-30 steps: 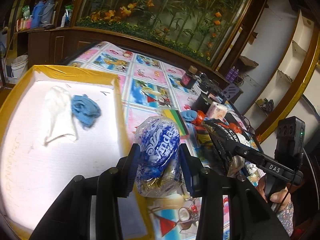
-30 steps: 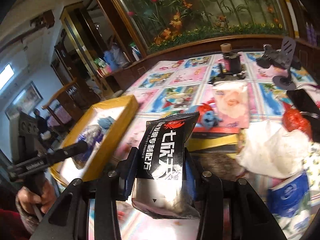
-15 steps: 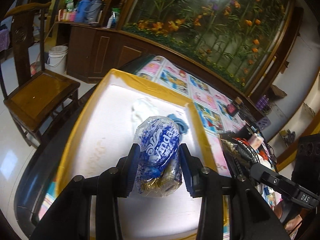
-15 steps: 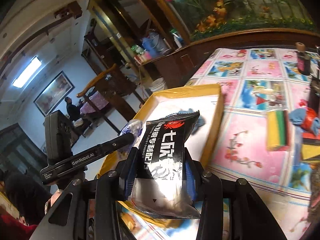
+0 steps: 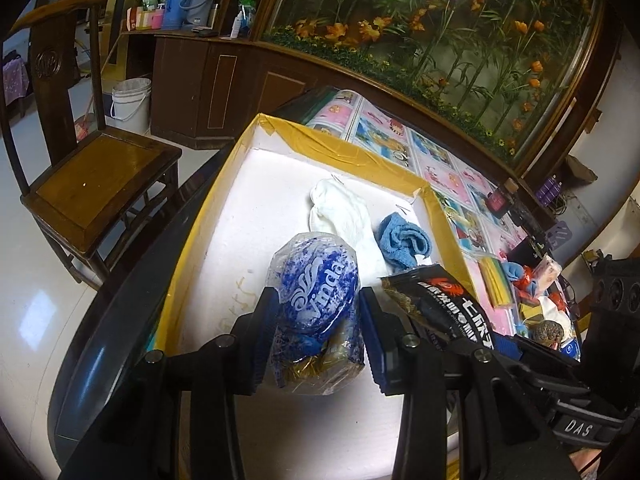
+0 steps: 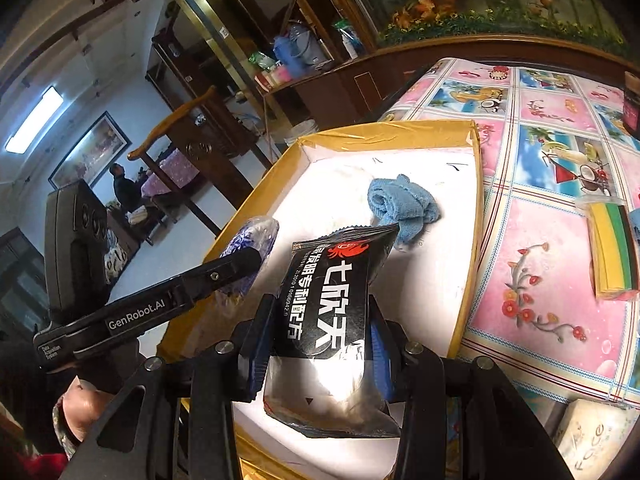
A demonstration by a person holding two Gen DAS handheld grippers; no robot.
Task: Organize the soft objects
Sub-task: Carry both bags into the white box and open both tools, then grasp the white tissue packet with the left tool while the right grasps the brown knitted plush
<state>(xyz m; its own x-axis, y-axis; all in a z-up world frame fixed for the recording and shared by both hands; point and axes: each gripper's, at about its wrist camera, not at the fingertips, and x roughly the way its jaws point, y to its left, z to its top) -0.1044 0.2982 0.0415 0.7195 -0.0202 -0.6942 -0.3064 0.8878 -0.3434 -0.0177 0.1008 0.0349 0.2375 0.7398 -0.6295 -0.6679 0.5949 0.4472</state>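
My left gripper [image 5: 318, 312] is shut on a blue-and-clear Vinda tissue pack [image 5: 316, 300], held over the white floor of a yellow-rimmed tray [image 5: 340, 146]. My right gripper [image 6: 318, 324] is shut on a black snack bag [image 6: 334, 304] with white characters, also over the tray [image 6: 472, 216]. Inside the tray lie a white cloth [image 5: 340, 212] and a rolled blue cloth [image 5: 404, 240], the blue cloth [image 6: 400, 202] just beyond the black bag. The black bag [image 5: 444, 308] shows right of the tissue pack, and the tissue pack [image 6: 250, 248] shows left of the bag.
A patterned tablecloth [image 6: 540, 168] covers the table right of the tray, with a yellow-green sponge [image 6: 612, 252] and a white tissue pack [image 6: 592, 436] on it. More clutter [image 5: 536, 292] lies at the far right. A wooden chair [image 5: 96, 176] stands left of the table.
Both grippers have swung left from the cluttered tablecloth to above the tray, each still carrying its pack. They now sit side by side close together.
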